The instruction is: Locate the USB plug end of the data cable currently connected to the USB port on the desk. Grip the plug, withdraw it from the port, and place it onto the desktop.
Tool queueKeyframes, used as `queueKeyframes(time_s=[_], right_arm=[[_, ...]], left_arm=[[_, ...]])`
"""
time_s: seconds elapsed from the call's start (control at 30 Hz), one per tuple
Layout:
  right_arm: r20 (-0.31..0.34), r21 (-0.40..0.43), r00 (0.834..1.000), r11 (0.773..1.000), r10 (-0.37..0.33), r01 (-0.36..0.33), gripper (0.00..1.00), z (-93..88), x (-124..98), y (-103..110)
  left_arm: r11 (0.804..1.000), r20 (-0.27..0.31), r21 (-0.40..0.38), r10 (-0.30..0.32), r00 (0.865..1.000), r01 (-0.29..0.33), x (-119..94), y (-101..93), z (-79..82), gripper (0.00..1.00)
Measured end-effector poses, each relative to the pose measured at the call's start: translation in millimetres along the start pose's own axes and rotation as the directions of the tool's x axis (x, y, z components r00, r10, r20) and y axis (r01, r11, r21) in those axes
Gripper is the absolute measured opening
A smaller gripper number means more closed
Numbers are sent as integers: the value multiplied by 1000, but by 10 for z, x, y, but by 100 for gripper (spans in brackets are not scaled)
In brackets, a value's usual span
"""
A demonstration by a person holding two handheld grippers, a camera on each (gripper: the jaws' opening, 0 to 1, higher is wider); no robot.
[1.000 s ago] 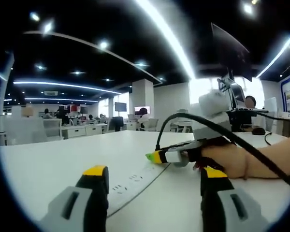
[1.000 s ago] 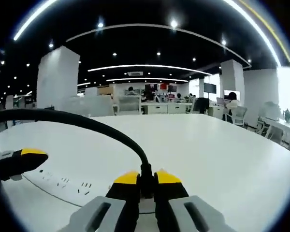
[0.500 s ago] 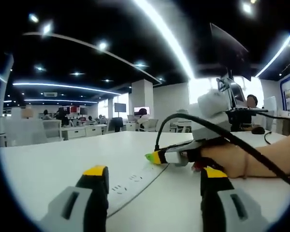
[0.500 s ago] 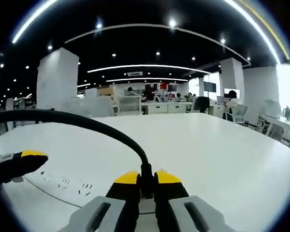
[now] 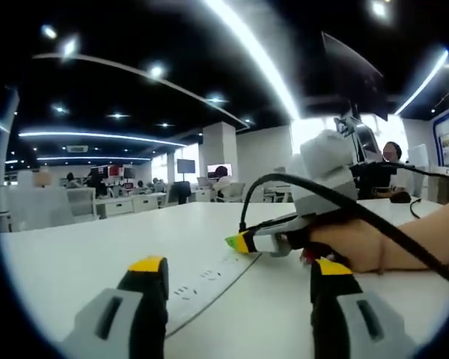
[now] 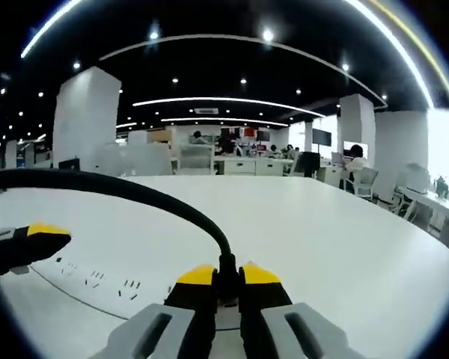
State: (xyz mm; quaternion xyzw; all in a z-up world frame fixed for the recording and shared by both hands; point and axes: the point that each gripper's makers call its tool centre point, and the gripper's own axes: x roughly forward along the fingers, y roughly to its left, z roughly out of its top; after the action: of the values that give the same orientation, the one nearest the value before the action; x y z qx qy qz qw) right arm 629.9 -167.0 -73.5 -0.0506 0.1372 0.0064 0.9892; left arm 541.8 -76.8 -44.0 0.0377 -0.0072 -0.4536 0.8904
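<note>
- Right gripper point(image 6: 227, 278): fingers clamped on plug point(image 6: 226, 283) of black cable point(image 6: 127, 188), low over socket strip point(image 6: 97, 283) in table point(image 6: 344, 239), likely for a straight pull.
- Left gripper point(image 5: 236, 271): fingers spread, holding nothing, near the socket strip point(image 5: 202, 283).

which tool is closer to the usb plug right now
Right. The right tool is shut on the USB plug; the left tool hangs open over the desk, apart from it.

open-plan office with white pillars point(image 6: 87, 123), dark ceiling point(image 6: 224, 71) with curved light strips point(image 6: 224, 102), distant desks point(image 6: 254, 166)
</note>
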Motion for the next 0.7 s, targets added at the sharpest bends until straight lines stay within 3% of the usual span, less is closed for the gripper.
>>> queueKeyframes(time_s=[0.17, 0.23, 0.33, 0.4, 0.7], right_arm=[[1, 39, 1000, 999, 12, -12, 12, 6, 0, -17], [2, 98, 999, 994, 39, -39, 12, 1, -3, -5], [11, 252, 998, 965, 69, -70, 12, -2, 6, -65], [12, 194, 998, 979, 57, -58, 12, 4, -5, -73], [5, 149, 999, 987, 53, -53, 12, 10, -30, -65]], left_arm=[[1000, 0, 3, -2, 1000, 2, -7, 1, 2, 78], [1000, 3, 0, -1, 1000, 1, -11, 5, 7, 78], [1000, 5, -2, 0, 1000, 0, -16, 7, 10, 78], [1000, 4, -1, 0, 1000, 0, -18, 5, 7, 78], [1000, 3, 0, -1, 1000, 1, -15, 1, 4, 78]])
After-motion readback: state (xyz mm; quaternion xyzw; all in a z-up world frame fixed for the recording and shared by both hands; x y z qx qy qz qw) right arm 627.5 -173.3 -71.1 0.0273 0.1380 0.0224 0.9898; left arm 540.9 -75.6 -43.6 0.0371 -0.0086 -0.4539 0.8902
